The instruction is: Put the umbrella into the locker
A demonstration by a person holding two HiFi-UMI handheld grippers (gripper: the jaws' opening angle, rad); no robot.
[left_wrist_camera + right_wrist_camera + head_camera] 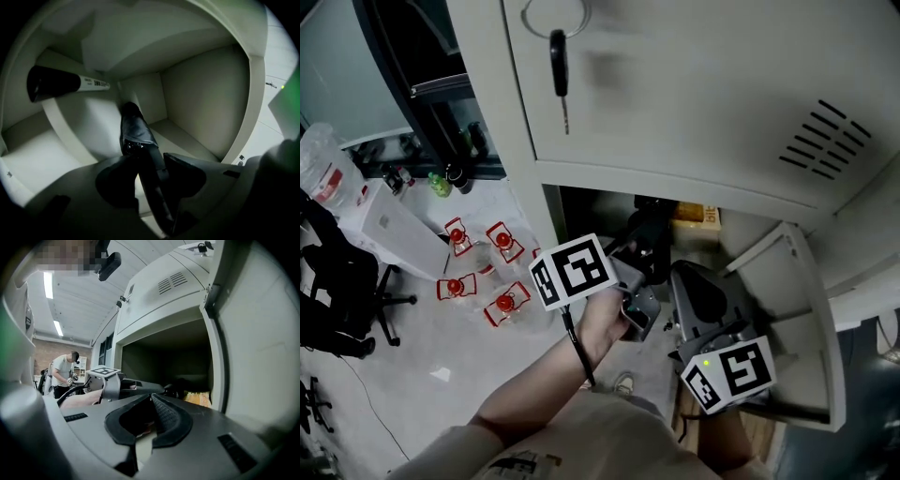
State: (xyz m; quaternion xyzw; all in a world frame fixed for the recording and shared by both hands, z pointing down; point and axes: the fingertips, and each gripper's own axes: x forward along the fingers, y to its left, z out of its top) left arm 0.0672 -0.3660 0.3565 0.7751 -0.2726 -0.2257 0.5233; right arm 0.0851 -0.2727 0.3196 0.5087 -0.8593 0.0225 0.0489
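The black folded umbrella (pixel 136 133) is clamped between the jaws of my left gripper (pixel 145 158), its tip pointing level toward the back of the pale locker compartment (pixel 201 93). In the head view the left gripper (pixel 645 258) reaches into the open lower compartment (pixel 750 246), where the umbrella (pixel 654 225) shows as a dark shape. My right gripper (pixel 689 281) hangs just outside the opening, shut with nothing in it. Its own view shows the closed pads (pixel 161 411) in front of the open locker (pixel 164 366).
The compartment door (pixel 802 309) stands swung open at the right. A key (pixel 559 66) hangs in the closed upper door. A black-and-white cylinder (pixel 61 83) and a yellow item (pixel 698 214) lie inside. Red-capped bottles (pixel 487 272) and an office chair (pixel 337 291) are at the left. A person (pixel 61 373) stands far off.
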